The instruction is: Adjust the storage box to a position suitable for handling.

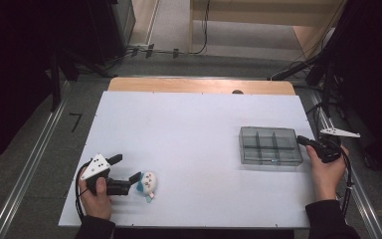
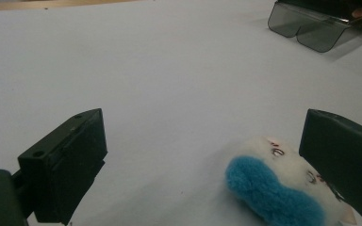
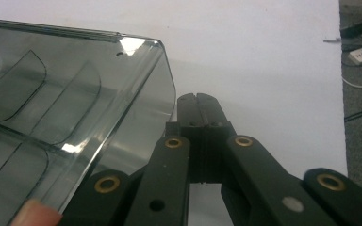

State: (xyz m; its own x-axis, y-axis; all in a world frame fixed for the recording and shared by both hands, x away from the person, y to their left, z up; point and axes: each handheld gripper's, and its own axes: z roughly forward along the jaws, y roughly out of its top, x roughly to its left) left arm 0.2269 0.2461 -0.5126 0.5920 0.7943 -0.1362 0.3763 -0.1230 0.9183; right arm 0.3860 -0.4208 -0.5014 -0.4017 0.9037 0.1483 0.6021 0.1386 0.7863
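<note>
- My left claw stands wide open near the surface's front left; the plush toy lies between its jaws, against the right one, not gripped.
- My right claw is fully closed on nothing, just beside the grey tray's right edge.
- The tray has 6 compartments.

Plush toy partly cut off
</note>
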